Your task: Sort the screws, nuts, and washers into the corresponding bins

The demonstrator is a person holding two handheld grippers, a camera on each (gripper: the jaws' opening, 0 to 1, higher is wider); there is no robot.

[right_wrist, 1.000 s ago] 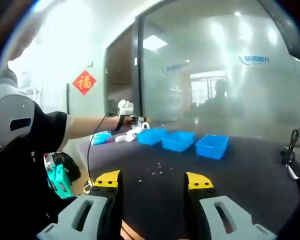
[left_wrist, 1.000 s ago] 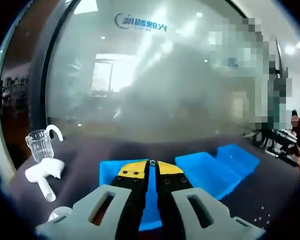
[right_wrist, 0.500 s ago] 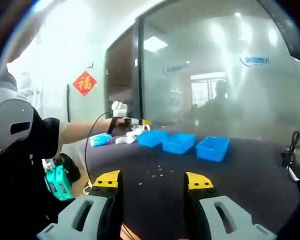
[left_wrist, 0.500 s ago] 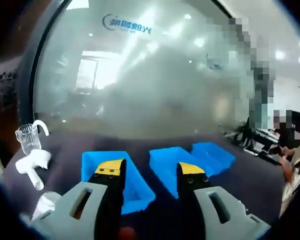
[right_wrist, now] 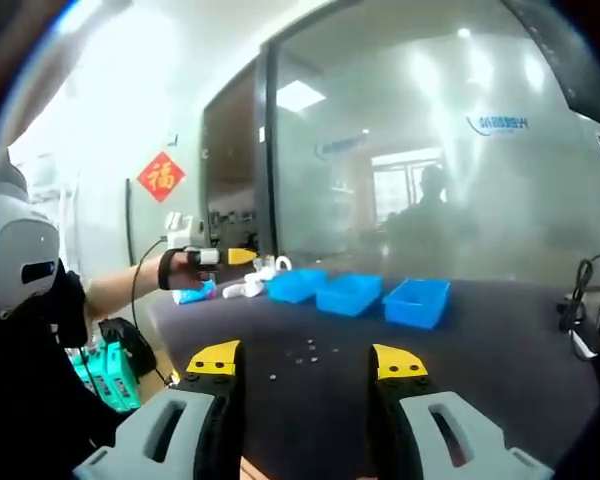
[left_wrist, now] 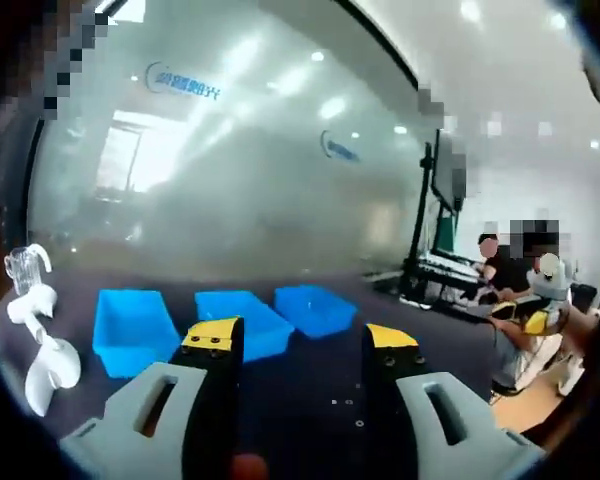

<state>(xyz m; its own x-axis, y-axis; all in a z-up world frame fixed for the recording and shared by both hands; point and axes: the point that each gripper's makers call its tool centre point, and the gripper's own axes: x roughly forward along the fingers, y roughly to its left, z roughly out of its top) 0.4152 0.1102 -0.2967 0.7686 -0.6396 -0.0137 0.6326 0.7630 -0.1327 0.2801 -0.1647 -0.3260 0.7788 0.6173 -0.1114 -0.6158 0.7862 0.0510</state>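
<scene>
The small parts [right_wrist: 306, 352] lie scattered loose on the dark desk [right_wrist: 500, 350], out in the open in front of the bins; in the left gripper view a few specks [left_wrist: 346, 405] of them show on the desk between the fingers. They are too small to tell screws from nuts or washers. Beyond them three blue bins stand in a row near the frosted glass wall [right_wrist: 430, 180]: the left bin [left_wrist: 132, 325], the middle bin [left_wrist: 242, 322] and the right bin [left_wrist: 316, 307], close beside one another. What lies inside them cannot be made out.

The left gripper [left_wrist: 301, 343] hovers above the desk, its yellow-tipped fingers [left_wrist: 211, 337] spread apart with nothing between them. The right gripper [right_wrist: 306, 360] is likewise wide open and empty, held back from the parts.

White objects [left_wrist: 35, 330] and a clear glass [left_wrist: 22, 264] stand at the desk's left end. A red sign [right_wrist: 160, 176] hangs on the wall. People sit at a far desk [left_wrist: 510, 275].
</scene>
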